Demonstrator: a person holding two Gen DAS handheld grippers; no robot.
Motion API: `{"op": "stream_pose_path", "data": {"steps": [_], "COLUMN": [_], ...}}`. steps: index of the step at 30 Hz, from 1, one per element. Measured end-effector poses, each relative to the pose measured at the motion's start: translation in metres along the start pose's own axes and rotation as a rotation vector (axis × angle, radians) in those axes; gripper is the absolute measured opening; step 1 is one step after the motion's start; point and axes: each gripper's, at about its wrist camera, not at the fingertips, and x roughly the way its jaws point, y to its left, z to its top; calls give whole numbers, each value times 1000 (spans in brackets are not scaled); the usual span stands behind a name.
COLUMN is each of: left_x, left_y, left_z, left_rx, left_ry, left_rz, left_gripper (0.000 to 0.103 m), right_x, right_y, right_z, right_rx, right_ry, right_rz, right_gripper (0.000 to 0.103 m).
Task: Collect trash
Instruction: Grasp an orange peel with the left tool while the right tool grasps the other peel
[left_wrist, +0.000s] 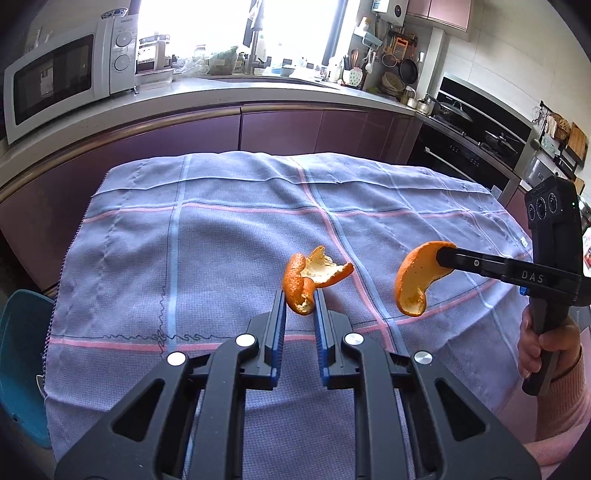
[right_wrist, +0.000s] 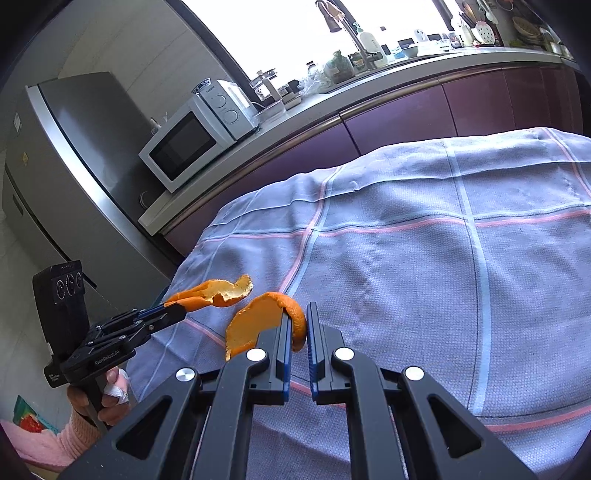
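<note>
Left wrist, fingers (left_wrist: 300, 301) clamping ragged peel (left_wrist: 308, 278), right fingers (left_wrist: 443, 256) pinching curved peel (left_wrist: 417, 280)

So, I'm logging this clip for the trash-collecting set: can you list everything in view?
orange peel pieces: 2, orange; one in the left gripper, one in the right gripper, both above the cloth
tablecloth: 1, lilac with pink and blue lines, over the table
microwave: 1, white, on the counter
fridge: 1, grey, beside the counter
cabinets: purple, under the counter
tap: 1, metal, by the window
left gripper: black, blue pads, shut on peel
right gripper: black, shut on peel
hands: 2, pink sleeves, on the handles
</note>
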Motion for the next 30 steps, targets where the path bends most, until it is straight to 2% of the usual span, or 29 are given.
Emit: {"op": "stream_pose_path", "data": {"steps": [30], "left_x": [-60], "left_y": [24], "left_z": [-21], "left_rx": [-45], "left_ry": [-75], "left_rz": [44], "left_gripper": [15], "right_x": [11], "right_y": [43], "right_z": [-3], "right_rx": [-47], "right_ry": [4], "right_rz": [64], "right_gripper": [7]}}
